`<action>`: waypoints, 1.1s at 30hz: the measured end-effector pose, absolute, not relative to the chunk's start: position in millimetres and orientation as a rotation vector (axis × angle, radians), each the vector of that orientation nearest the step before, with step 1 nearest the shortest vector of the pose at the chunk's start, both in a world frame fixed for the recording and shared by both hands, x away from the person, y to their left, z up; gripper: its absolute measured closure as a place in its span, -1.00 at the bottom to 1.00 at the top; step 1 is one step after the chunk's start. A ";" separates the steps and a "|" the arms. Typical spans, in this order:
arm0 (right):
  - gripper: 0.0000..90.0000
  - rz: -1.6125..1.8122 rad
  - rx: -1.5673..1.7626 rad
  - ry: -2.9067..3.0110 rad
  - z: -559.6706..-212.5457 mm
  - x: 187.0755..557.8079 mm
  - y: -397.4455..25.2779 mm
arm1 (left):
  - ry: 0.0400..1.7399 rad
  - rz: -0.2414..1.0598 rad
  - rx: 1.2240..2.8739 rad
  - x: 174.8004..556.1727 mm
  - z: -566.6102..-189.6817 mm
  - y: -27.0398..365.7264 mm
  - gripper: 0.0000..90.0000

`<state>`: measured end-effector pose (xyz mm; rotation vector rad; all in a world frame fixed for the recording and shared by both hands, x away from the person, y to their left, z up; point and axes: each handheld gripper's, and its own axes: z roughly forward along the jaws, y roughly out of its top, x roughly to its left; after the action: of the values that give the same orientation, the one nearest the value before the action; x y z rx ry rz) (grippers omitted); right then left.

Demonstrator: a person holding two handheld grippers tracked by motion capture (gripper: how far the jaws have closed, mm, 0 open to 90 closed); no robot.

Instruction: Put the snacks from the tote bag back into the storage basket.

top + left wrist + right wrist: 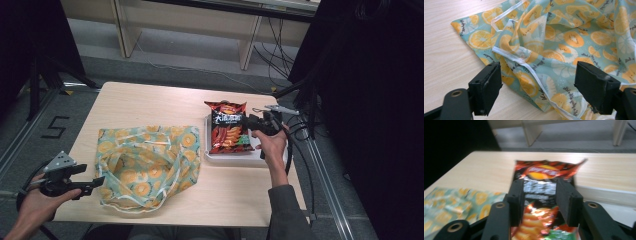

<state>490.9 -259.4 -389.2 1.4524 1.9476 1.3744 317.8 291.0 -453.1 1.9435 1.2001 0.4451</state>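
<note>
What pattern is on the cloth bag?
Orange slices on teal, white trim; clearest in the left gripper view: bag.

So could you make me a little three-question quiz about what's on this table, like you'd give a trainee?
1. True or false: the chip bag lies in the white tray.
2. Which gripper has its jaws either side of the chip bag? A) left gripper B) right gripper
3. Fill in: the fabric bag in front of the left gripper is printed with slices of ____.

Key
1. True; the tray's rim shows around its lower end.
2. B; the right gripper view shows the jaws either side of the bag, though whether they press on it is unclear.
3. Orange; the left gripper's jaws stand wide open over the cloth.
</note>
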 end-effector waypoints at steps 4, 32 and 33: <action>0.21 1.383 1.327 2.019 -388.2 477.8 -238.4 | 1.207 0.449 1.930 317.4 -452.9 291.0 -0.58; -0.09 1.315 1.169 2.217 -405.2 421.9 -181.9 | 1.186 0.476 1.949 315.9 -452.5 288.5 -0.63; -0.10 1.308 1.159 2.218 -406.2 421.1 -181.7 | 1.178 0.478 1.961 316.0 -452.1 288.5 -0.63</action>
<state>421.1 -181.7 -406.2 1.1587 2.2183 1.3081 316.0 288.5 -452.1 1.9605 1.1778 0.4778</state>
